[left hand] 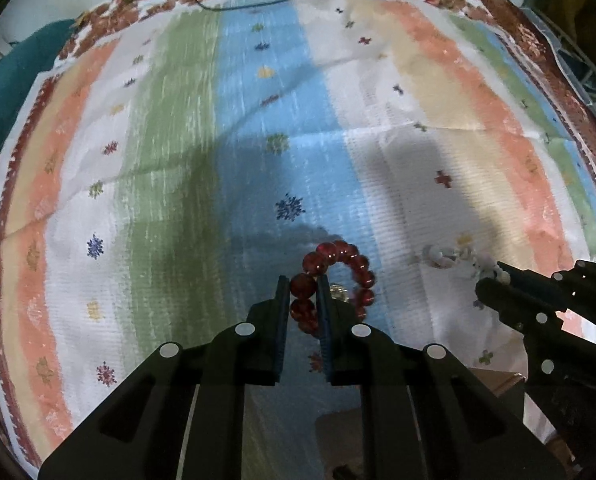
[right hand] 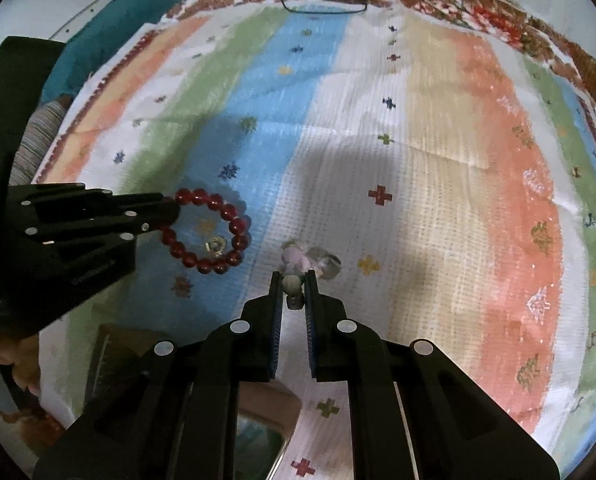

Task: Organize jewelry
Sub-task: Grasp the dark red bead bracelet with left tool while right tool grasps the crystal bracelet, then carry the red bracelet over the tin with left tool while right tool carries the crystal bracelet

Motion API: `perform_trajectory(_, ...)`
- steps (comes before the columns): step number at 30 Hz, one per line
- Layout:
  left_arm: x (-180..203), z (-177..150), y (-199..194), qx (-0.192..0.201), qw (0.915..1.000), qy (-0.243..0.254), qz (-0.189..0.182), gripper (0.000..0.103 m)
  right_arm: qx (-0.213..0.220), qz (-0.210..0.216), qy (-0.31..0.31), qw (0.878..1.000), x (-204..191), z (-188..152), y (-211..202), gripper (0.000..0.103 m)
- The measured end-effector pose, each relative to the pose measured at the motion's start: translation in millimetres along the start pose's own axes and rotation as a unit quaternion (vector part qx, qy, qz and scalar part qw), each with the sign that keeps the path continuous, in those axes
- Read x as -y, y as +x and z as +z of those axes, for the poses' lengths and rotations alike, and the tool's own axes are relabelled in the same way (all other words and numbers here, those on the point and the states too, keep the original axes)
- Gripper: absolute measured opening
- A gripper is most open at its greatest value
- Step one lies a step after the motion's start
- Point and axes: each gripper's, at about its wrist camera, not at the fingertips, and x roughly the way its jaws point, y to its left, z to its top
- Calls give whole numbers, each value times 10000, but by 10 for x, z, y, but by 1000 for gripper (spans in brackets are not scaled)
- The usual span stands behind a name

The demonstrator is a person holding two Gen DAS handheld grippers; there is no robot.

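A bracelet of dark red round beads (left hand: 334,276) hangs in a ring from my left gripper (left hand: 302,286), which is shut on its beads just above the striped cloth (left hand: 201,128). Seen from the right wrist, the red bracelet (right hand: 213,232) dangles from the left gripper (right hand: 171,210), with a small clear ring (right hand: 214,245) on the cloth under it. My right gripper (right hand: 292,282) is shut on a pale bead bracelet (right hand: 302,262) with pink, grey and clear beads. The left wrist view shows that pale bracelet (left hand: 454,258) trailing from the right gripper (left hand: 492,278).
A dark thin cord (left hand: 241,0) and a light cord lie at the cloth's far edge. A brown box (right hand: 115,354) and a case with a glossy lid (right hand: 263,432) sit at the near edge. A teal cushion (right hand: 109,40) lies beyond the left edge.
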Motion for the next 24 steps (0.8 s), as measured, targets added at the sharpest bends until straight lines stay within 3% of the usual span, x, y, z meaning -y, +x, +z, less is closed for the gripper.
perform_trajectory(7,107,-32,-89,98,9998,157,44,13,102,9,29,9999,50,-113,-161,11)
perform_trajectory(11,158,-73,-130,110,9996,212,123,13,107,22,10,9999,17,-149,-217,4)
perform_trajectory(24,156,-123,-250,181,9996,143,165,13,80,-68,130,9999,36,-189,-247,3)
